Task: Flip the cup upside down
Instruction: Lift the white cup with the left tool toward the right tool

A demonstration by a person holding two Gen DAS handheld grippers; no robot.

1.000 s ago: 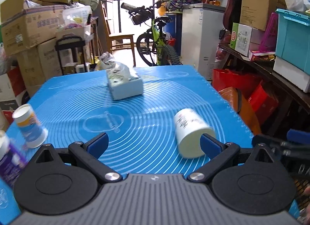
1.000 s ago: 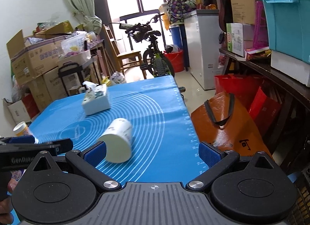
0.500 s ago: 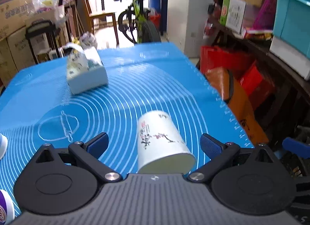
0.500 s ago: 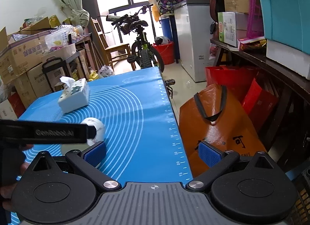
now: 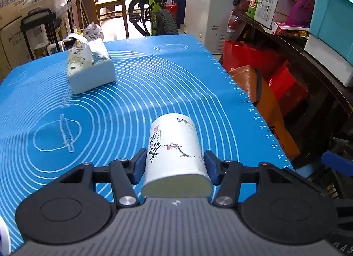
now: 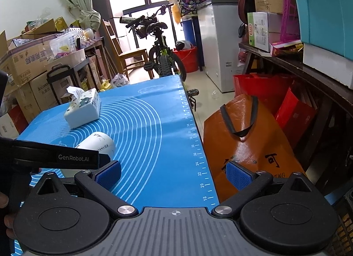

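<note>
in the left wrist view, the left gripper (image 5: 174, 169) was closed on the cup (image 5: 175, 154), one blue pad pressed against each side of its white wall. the cup lay on its side on the blue mat (image 5: 123, 106) covering the tabletop, its wide end toward the camera and its narrow end pointing away. the squeezed wide end looked flattened along its lower edge. the cup sat toward the right half of the mat, with a strip of bare mat between it and the ruled right edge. beyond that edge stood an orange bag (image 5: 264, 110) and red bags, close to the tabletop. ahead and to the left of the cup the mat was open up to a tissue box (image 5: 90, 66), which stood well apart near the far left. a bicycle (image 5: 154, 6) stood past the far edge.

in the right wrist view, the right gripper (image 6: 174, 175) was spread wide and held nothing; its pads straddled the mat's (image 6: 154, 137) right edge, the left pad over the mat and the right pad over the orange bag (image 6: 247, 143). the cup (image 6: 99, 143) showed at the left, partly hidden behind the black bar of the left gripper (image 6: 55, 156). the tissue box (image 6: 82, 108) stood farther back on the left. the mat between the cup and the right edge lay bare.
</note>
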